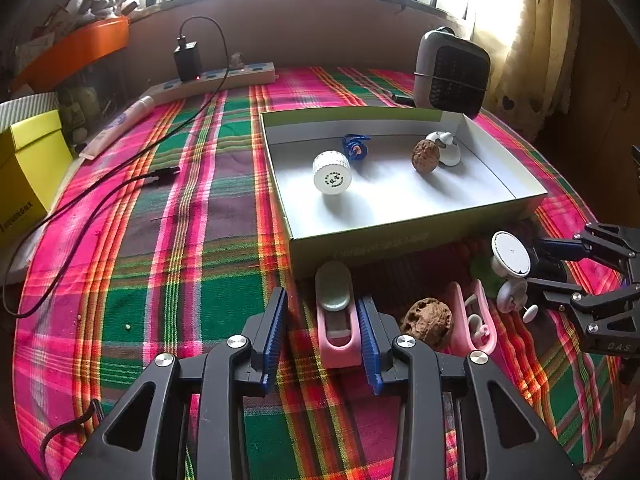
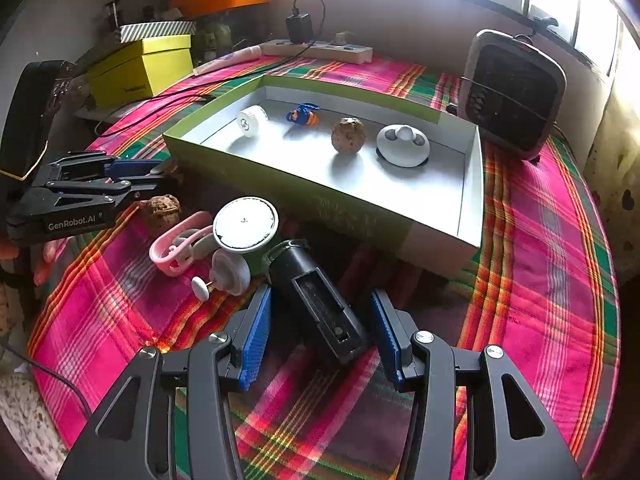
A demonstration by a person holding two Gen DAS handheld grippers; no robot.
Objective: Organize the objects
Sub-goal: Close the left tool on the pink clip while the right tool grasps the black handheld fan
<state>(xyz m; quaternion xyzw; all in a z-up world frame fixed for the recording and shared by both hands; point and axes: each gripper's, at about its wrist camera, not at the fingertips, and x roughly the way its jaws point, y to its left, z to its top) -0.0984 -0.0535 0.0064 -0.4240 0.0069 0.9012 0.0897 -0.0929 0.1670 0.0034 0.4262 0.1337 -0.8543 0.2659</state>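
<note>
A green-sided box with a white floor (image 1: pixel 400 236) (image 2: pixel 468 196) holds a white cap (image 1: pixel 332 171), a blue toy (image 1: pixel 355 146), a walnut (image 1: pixel 426 155) and a white case (image 1: pixel 449 148). My left gripper (image 1: pixel 323 336) is open, its fingers on either side of a pink holder with a grey lid (image 1: pixel 336 320). Beside it lie a second walnut (image 1: pixel 429 320) and a pink clip (image 1: pixel 476 320). My right gripper (image 2: pixel 322 334) is open around a black cylinder (image 2: pixel 316 300). A white disc (image 2: pixel 245 223) and white suction piece (image 2: pixel 230 270) lie next to it.
A dark grey heater (image 1: pixel 452 74) stands behind the box. A power strip with a charger (image 1: pixel 216 76) and cable (image 1: pixel 100 200) lie at the back left. A yellow box (image 1: pixel 24 176) stands at the left edge. A plaid cloth (image 1: pixel 200 240) covers the table.
</note>
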